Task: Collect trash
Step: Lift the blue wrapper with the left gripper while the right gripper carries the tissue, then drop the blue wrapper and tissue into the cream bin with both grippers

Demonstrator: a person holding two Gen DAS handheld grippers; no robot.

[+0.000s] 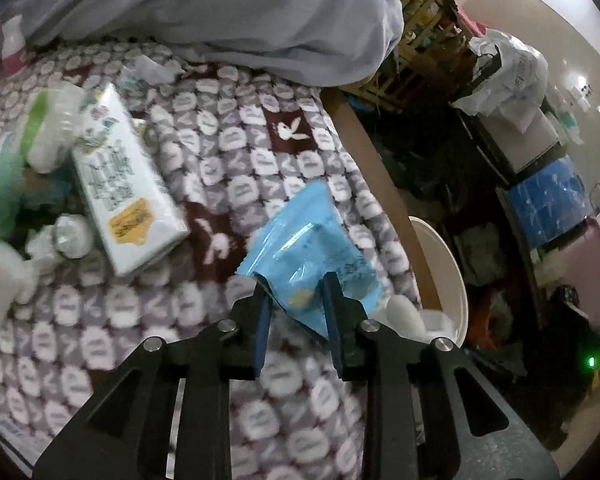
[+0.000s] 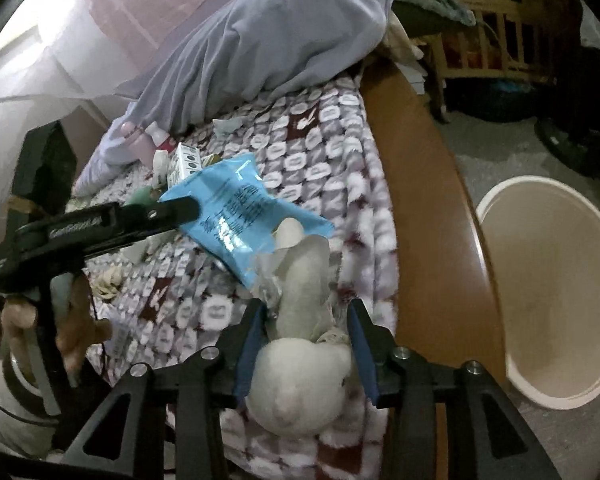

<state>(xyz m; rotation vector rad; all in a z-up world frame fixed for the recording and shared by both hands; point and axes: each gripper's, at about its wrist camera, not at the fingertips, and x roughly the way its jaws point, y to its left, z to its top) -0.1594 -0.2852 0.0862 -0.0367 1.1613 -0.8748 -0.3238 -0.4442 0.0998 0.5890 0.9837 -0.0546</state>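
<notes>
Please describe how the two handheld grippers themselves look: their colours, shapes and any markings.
Both the left gripper and the right gripper have black angular frames with triangular cut-outs, silver round bolts at the joints, and flat blue pads on the fingers. From the right wrist view, the left gripper's body shows pale lettering, too blurred to read.

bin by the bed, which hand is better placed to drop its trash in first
Right, probably. The right gripper, shut on crumpled tissue, sits nearer the bin; the left gripper holds the blue packet further over the blanket.
</notes>
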